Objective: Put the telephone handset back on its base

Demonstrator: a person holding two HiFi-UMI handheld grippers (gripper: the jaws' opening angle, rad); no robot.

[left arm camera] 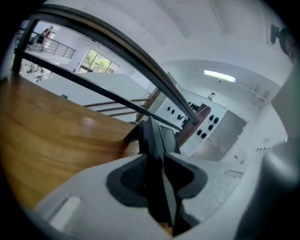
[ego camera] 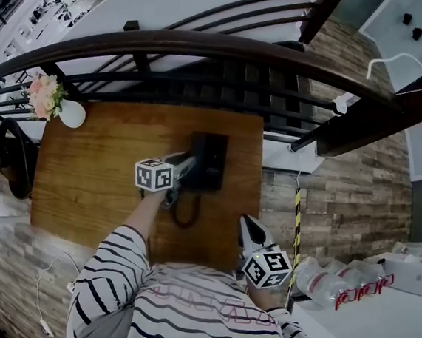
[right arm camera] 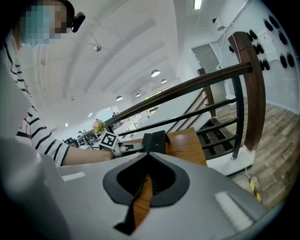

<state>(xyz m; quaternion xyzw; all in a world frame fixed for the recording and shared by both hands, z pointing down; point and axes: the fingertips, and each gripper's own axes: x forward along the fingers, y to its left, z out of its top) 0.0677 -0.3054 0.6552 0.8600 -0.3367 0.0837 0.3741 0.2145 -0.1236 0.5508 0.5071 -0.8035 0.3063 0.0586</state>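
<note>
A black telephone base (ego camera: 213, 161) sits at the far right of the wooden table (ego camera: 91, 183). Its black handset (ego camera: 196, 163) lies along the base's left side, and a curled cord (ego camera: 185, 215) loops toward me. My left gripper (ego camera: 183, 168) reaches in from the left with its jaws on either side of the handset (left arm camera: 157, 150); the pads stand beside it without clearly pressing. My right gripper (ego camera: 245, 226) hovers at the table's near right corner, shut and empty. From the right gripper view the telephone (right arm camera: 157, 142) shows ahead of the shut right gripper (right arm camera: 145, 180).
A white vase of pink flowers (ego camera: 69, 112) stands on the table's far left corner. A dark curved railing (ego camera: 208, 47) runs just behind the table. To the right, a white surface holds several plastic bottles (ego camera: 334, 282). A striped sleeve (ego camera: 124, 260) covers my left arm.
</note>
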